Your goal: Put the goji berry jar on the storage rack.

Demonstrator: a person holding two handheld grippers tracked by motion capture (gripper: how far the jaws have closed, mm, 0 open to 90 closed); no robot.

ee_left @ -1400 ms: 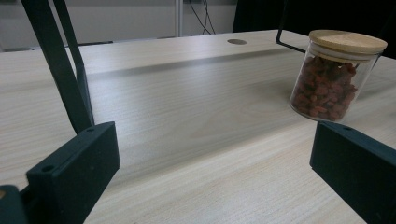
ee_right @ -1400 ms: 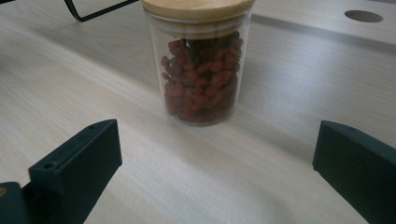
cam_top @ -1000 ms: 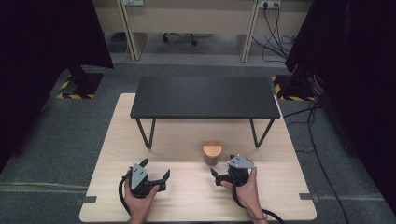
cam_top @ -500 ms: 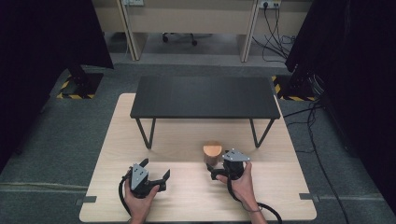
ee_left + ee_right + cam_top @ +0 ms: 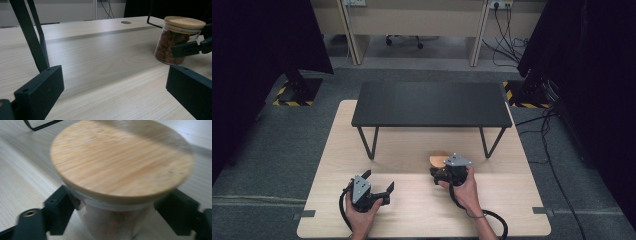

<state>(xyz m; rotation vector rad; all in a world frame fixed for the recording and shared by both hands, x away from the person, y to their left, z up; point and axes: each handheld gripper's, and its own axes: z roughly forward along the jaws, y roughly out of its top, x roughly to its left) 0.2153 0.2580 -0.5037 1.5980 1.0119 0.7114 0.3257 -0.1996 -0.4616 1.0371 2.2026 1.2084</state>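
My right tongs [image 5: 117, 220] clamp the tilted jar [image 5: 120, 195] just below its lid for lifting, while my left tongs [image 5: 112, 95] rest apart, empty, on the counter [image 5: 100, 62].

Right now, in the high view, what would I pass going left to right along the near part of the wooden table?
Left gripper, jaws open and held in one hand → bare stretch of wooden table → right gripper, jaws closed around a jar with a wooden lid.
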